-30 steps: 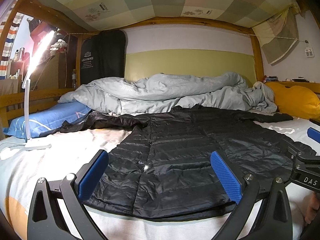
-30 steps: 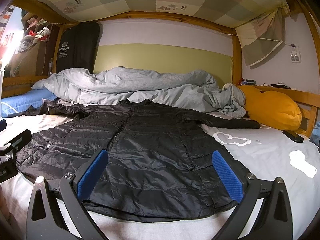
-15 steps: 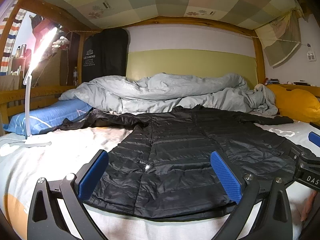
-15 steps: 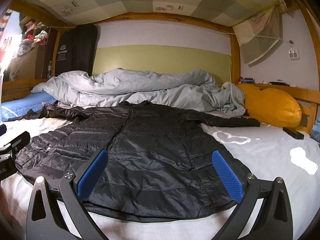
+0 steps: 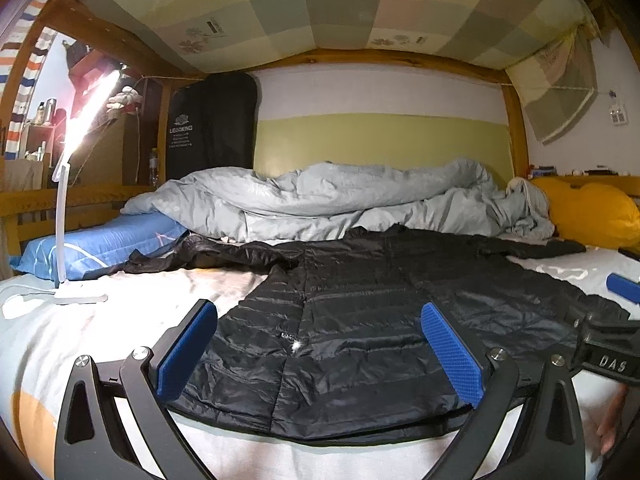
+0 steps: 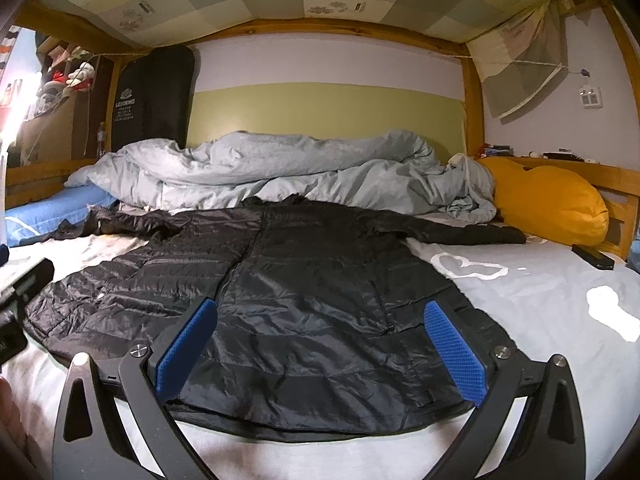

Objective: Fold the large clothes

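While the black quilted puffer jacket lies spread flat, front up, hem nearest, on the pale printed bed sheet, the left gripper and right gripper hover above the hem, both spread wide and holding nothing. A good first fold probably means each claw pinching one hem corner or sleeve squarely, lifting evenly. Compared with a second ago, both views sit slightly lower; the jacket is unmoved.
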`<action>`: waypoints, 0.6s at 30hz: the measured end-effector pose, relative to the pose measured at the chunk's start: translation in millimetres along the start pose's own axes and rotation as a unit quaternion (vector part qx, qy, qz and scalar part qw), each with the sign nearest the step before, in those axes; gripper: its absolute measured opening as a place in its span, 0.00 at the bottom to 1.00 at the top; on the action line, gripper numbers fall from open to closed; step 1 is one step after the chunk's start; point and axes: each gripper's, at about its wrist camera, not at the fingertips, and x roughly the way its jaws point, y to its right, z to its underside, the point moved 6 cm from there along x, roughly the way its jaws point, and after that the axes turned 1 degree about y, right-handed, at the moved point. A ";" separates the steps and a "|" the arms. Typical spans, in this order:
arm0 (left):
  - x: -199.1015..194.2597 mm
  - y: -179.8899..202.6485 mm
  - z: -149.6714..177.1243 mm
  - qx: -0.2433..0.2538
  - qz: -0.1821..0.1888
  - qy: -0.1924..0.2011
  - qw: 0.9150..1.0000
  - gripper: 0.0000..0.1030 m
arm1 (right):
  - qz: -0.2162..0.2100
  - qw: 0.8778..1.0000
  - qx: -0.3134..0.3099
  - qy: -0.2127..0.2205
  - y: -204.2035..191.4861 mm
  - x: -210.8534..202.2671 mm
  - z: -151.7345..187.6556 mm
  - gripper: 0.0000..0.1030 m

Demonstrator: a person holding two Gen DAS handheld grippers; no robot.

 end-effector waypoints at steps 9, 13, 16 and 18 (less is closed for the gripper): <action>1.5 1.4 -0.9 0.005 0.002 -0.002 1.000 1.00 | 0.015 1.000 -0.007 -0.006 -2.1 2.5 1.3 1.00; 2.7 0.6 0.5 0.004 0.002 -0.006 1.000 1.00 | 0.032 0.999 -0.013 0.000 -2.3 0.6 0.6 1.00; 2.5 0.5 1.4 0.004 0.000 -0.007 1.000 1.00 | 0.034 0.999 -0.016 0.004 -2.6 -1.5 -0.5 1.00; 2.4 0.4 1.2 0.005 0.001 -0.007 1.000 1.00 | 0.033 0.999 -0.017 0.003 -2.5 -1.1 -0.4 1.00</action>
